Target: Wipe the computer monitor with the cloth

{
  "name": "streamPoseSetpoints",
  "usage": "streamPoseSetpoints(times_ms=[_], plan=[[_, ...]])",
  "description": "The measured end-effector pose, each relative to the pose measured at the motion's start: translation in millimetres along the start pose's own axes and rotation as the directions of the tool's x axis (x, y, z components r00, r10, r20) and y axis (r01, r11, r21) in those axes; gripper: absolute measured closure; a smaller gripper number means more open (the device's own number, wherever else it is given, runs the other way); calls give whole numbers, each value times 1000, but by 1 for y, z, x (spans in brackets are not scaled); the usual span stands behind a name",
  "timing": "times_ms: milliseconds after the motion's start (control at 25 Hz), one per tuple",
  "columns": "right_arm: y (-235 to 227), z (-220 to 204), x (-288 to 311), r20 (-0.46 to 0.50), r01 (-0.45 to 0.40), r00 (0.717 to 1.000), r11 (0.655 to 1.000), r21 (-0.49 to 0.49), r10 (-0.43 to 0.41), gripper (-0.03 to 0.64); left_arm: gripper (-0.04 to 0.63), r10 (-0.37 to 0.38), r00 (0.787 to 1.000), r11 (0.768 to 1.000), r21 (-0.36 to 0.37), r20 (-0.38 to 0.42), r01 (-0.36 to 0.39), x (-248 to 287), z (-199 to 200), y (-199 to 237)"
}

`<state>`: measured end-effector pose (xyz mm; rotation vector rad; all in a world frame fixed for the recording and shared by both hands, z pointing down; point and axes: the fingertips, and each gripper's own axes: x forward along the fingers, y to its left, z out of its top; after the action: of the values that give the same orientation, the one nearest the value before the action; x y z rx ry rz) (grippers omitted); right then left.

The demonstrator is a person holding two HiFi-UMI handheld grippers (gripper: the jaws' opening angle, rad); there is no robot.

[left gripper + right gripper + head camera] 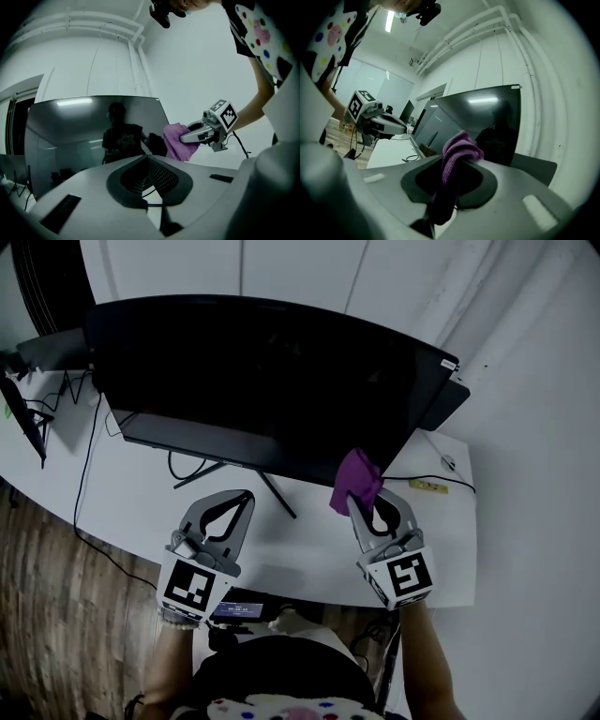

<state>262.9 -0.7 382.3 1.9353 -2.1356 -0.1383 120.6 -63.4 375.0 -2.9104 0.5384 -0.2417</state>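
**Head view.** You are standing at a white desk [131,493] that has a smooth, matte top. A white wall [525,352] is behind it, and a wood-grain floor [56,559] shows at the left. The monitor [272,381] is wide, dark, glossy and gently curved, and it stands on thin black legs [277,495]. Thin black cables [178,468] trail across the desk. Your left gripper [244,498] hangs over the desk in front of the screen, with its grey fingers drawn together at the tips. Your right gripper [361,504] pinches a bunched purple cloth [356,479]. The cloth is up at the screen's lower right corner, but contact with the glass cannot be made out.

**Left gripper view.** The left gripper's jaws meet at the tip with nothing between them, and one ribbed black pad [161,176] shows. The screen [93,136] beyond them mirrors a ceiling light and a dark figure. The soft, crumpled cloth [176,140] sits at the screen's right edge, held by your right gripper [187,137]. White pipes [103,23] run along the ceiling.

**Right gripper view.** The right gripper's jaws are clamped on the fuzzy, folded cloth [457,154]. One end of the cloth humps over the tips and the rest hangs down between the jaws. The monitor [487,117] is just beyond. Your left gripper [382,121] is at the far left, above the desk [389,147]. A strip light [389,21] glows overhead.
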Motion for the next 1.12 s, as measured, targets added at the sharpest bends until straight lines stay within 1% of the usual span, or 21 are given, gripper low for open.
streamPoseSetpoints(times_ms=[120, 280, 400, 520, 640, 1120], plan=[[26, -7, 6, 1, -41, 999, 998, 46, 40, 538, 591, -9, 1000, 1000, 6, -7, 9, -3, -3, -2], [54, -2, 12, 16, -99, 995, 994, 46, 99, 538, 591, -10, 1000, 1000, 5, -14, 10, -9, -7, -1], [64, 0, 13, 26, -117, 993, 992, 48, 116, 538, 590, -4, 1000, 1000, 10, -21, 4, -13, -11, -2], [70, 0, 13, 31, -127, 992, 990, 57, 125, 538, 591, -4, 1000, 1000, 5, -21, 4, -16, -12, -7], [72, 1, 12, 32, -132, 991, 990, 47, 130, 538, 591, -7, 1000, 1000, -3, -19, 7, -17, -11, -10], [72, -3, 11, 7, -133, 991, 989, 65, 133, 538, 591, -14, 1000, 1000, 12, -21, 14, -19, -10, -11]])
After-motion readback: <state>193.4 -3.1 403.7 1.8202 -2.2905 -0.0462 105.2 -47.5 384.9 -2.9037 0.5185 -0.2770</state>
